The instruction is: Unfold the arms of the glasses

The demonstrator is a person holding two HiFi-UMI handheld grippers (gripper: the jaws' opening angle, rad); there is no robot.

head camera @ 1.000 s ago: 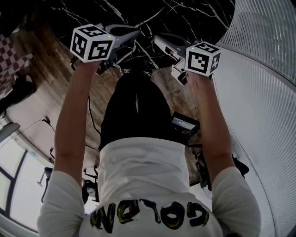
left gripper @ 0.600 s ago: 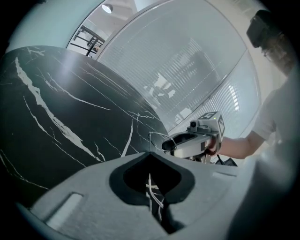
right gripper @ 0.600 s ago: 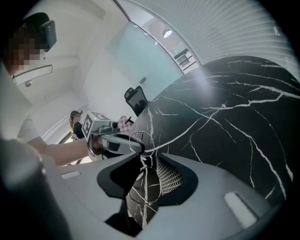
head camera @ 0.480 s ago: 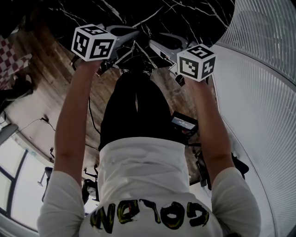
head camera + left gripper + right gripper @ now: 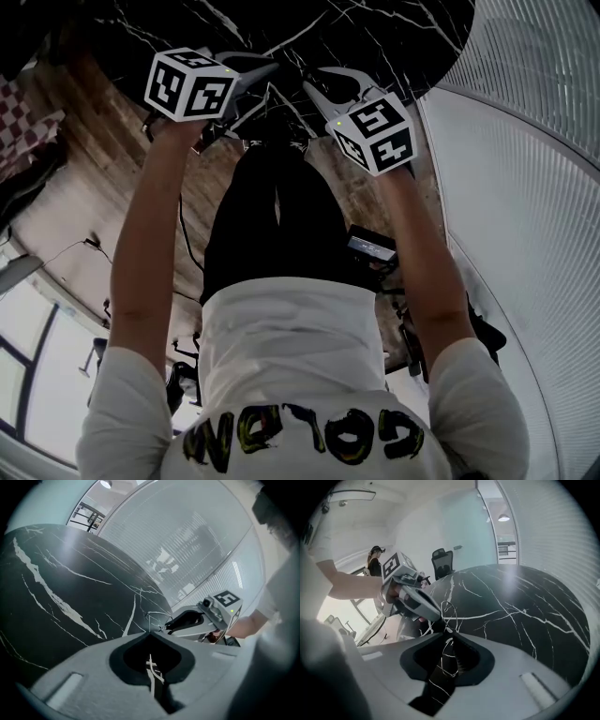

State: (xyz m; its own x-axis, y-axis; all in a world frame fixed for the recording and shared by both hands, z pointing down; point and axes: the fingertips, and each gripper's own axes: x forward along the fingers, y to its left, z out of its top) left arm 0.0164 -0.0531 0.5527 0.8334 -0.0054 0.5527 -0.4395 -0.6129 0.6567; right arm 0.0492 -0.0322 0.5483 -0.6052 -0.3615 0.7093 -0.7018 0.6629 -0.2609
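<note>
At 12 o'clock in the head view, over the near edge of the table (image 5: 525, 602), I have both grippers tip to tip, left at 11, right at 1.

Left gripper (image 5: 150, 633): jaws fully together, pinching a thin wire part of the glasses (image 5: 157, 618). I can't tell which part.

Glasses: between the two sets of tips, over the table. I can't tell if they are clear of it. One wire lens ring shows just past the left tips, toward 1 o'clock in the left gripper view.

Right gripper (image 5: 449, 637): jaws part-way apart and just been closing. A wire loop of the glasses lies between them, with dark table showing through the gap beside it. I don't see the pads pressing on the wire.

Cross-check: the right gripper's body sits at 3 o'clock in the left gripper view, and the left's at 10 o'clock in the right gripper view.
</note>
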